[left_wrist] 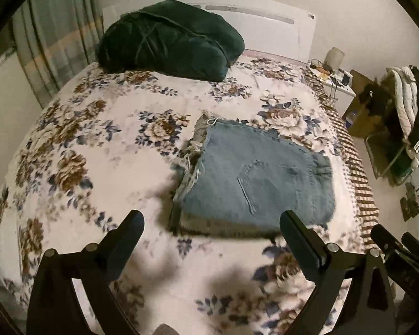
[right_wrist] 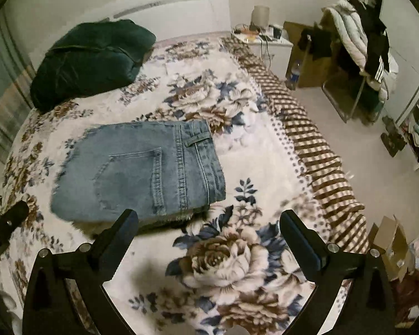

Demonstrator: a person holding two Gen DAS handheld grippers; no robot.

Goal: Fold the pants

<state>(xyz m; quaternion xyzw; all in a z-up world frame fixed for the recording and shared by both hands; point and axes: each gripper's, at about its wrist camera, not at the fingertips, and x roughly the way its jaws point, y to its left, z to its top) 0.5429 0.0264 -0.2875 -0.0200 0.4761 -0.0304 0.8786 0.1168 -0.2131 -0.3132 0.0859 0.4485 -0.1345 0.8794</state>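
The left gripper (left_wrist: 211, 223) hangs above the bed with its two black fingers spread wide and nothing between them. Just ahead of it, reaching across toward its right finger, lie the faded blue denim pants (left_wrist: 254, 178), folded into a compact rectangular stack on the white blanket printed with brown and blue flowers (left_wrist: 103, 145). A back pocket faces up, frayed pale hems stick out along the stack's left edge, and the waistband runs down the side away from them. Far ahead and to the left sits a dark green velvety cushion (left_wrist: 170, 39) (crumpled, resting against the white headboard (left_wrist: 265, 25)).

The right gripper (right_wrist: 208, 224) is likewise spread apart and empty, held over the blanket (right_wrist: 254, 167). From here the folded pants (right_wrist: 142, 173) lie ahead and to the left, the stack's near edge just beyond the left finger, the waistband with a belt loop facing the gripper's right. The green cushion (right_wrist: 89, 61) lies further ahead on the left. Off to the right, past the blanket's brown-and-cream checked border (right_wrist: 315, 145), is pale floor with a chair piled with clothes (right_wrist: 357, 44) and an open cardboard box (right_wrist: 391, 248).
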